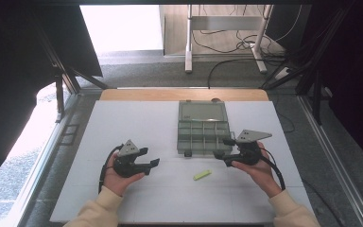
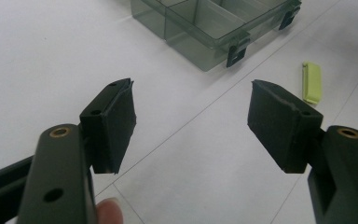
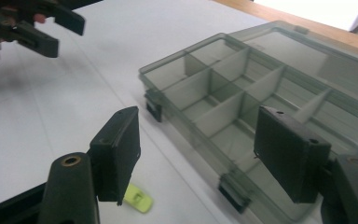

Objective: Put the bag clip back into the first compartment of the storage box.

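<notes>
A translucent grey-green compartment box (image 1: 203, 130) (image 2: 205, 28) (image 3: 242, 93) lies open in the middle of the white table (image 1: 137, 123), its lid folded back flat and its cells bare. A small yellow-green piece (image 1: 202, 175) (image 2: 312, 82) (image 3: 137, 199) lies flat in front of the box. My left gripper (image 1: 150, 157) (image 2: 192, 86) hovers left of the piece, open, with nothing between its jaws. Held at the box's near right corner, my right gripper (image 1: 223, 148) (image 3: 198, 112) is open and points left over the front latches. The left gripper (image 3: 32, 23) also shows far off in the right gripper view.
A wooden strip (image 1: 184, 94) edges the table's far side. Beyond it are grey floor, white desk legs (image 1: 188, 47) and loose cables (image 1: 246, 47). Dark frame posts (image 1: 59, 94) stand at the left and right. Bare white surface lies left of the box and along the near edge.
</notes>
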`<state>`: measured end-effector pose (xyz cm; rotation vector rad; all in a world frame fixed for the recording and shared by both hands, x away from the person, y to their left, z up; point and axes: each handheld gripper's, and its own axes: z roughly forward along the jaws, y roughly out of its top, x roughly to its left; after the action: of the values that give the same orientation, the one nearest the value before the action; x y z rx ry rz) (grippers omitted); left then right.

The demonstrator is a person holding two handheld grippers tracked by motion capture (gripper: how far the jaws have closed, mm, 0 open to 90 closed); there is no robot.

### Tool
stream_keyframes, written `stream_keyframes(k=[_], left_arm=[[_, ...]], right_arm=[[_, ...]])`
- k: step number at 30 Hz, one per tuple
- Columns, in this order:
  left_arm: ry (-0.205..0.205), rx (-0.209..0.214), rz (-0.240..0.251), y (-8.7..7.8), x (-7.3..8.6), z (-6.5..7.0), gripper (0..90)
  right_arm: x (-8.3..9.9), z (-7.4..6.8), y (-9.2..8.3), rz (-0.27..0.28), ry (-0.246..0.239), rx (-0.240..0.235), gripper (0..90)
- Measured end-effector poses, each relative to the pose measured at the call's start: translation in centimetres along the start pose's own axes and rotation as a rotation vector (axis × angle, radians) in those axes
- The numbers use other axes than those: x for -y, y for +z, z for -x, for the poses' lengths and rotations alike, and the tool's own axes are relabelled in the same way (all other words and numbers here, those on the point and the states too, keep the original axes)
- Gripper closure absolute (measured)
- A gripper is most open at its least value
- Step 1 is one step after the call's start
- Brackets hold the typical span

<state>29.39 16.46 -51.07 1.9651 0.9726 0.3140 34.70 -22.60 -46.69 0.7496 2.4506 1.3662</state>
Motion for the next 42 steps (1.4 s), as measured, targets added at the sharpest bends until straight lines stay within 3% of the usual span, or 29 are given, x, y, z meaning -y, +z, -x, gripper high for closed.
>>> stream_keyframes(k=[8, 16, 32, 42], left_arm=[[0.000, 0.007, -0.005, 0.1, 0.1, -0.1, 32.3], [-0.004, 0.001, 0.005, -0.1, 0.0, -0.1, 32.4], [-0.008, -0.005, -0.002, 0.1, 0.1, -0.1, 32.4], [-0.007, 0.001, -0.006, 0.2, 0.1, -0.1, 32.3]], right_arm=[[-0.7, -2.0, 1.0, -0.046, -0.068, -0.044, 30.1], [-0.7, -3.6, 2.1, -0.080, -0.103, -0.107, 29.5], [-0.3, -6.2, 3.0, -0.145, -0.181, -0.179, 29.0], [0.4, -7.2, 4.1, -0.196, -0.211, -0.195, 28.9]])
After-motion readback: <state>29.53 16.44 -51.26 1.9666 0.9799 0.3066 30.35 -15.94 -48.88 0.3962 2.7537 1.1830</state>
